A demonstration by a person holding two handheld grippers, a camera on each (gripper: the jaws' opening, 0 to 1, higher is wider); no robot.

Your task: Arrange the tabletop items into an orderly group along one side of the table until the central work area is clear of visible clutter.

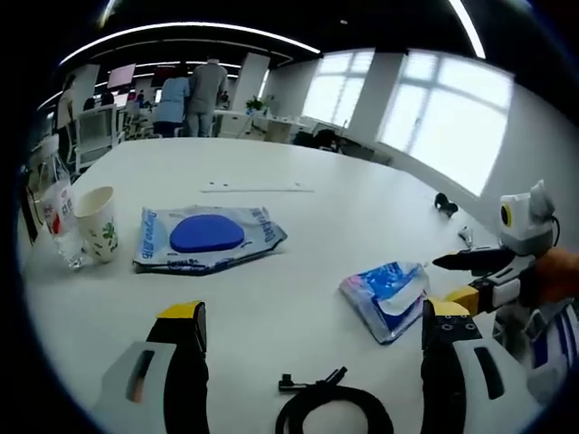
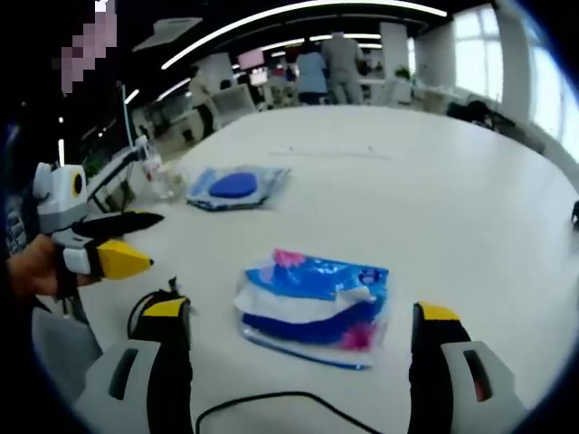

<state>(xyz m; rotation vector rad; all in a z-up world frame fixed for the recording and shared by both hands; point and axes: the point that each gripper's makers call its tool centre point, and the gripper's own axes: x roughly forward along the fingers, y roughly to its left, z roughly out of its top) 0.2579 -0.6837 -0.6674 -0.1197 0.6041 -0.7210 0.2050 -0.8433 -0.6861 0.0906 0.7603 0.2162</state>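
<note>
Both grippers hovered spread and empty over the white table (image 1: pixel 298 298)

The right gripper (image 2: pixel 301 336) faced the tissue pack (image 2: pixel 312 306) lying between its jaws' line; the left gripper (image 1: pixel 312 336) hung above a coiled black cable (image 1: pixel 330 407), with the blue wipes packet (image 1: pixel 206 237), paper cup (image 1: pixel 98 222) and plastic bottle (image 1: pixel 60 217) farther back

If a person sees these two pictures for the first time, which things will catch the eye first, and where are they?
The eye goes first to the blue-and-white tissue pack, which lies on the white table just ahead of the open right gripper. Next is the wet-wipes pack with a round blue lid, flat on the table beyond the open left gripper. Left of it a paper cup stands near the table's edge.
</note>
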